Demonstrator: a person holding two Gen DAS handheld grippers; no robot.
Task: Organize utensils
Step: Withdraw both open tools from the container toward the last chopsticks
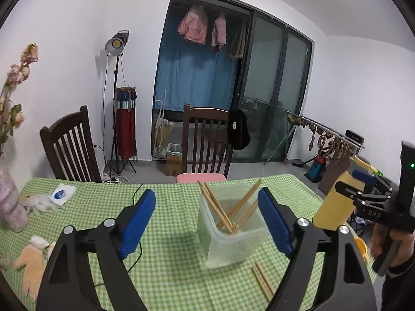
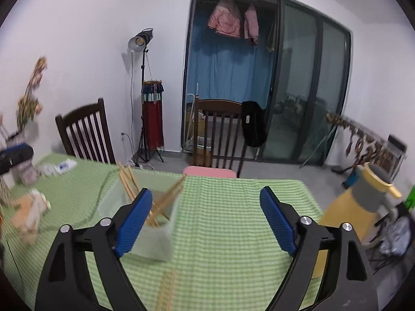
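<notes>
1. left claw [image 1: 207, 217] is spread wide above the green checked tabletop [image 1: 166, 259], nothing pinched between its blue pads.
2. right claw [image 2: 206, 217] is likewise spread, empty, over bare cloth.
3. a clear plastic container [image 1: 228, 243] stands on the tabletop, ahead of the left claw, with several wooden chopsticks [image 1: 225, 212] leaning inside it.
4. two more loose chopsticks [image 1: 263, 281] lie flat on the cloth just in front of the container.
5. a yellow bottle [image 2: 345, 207] stands at the right edge.
</notes>
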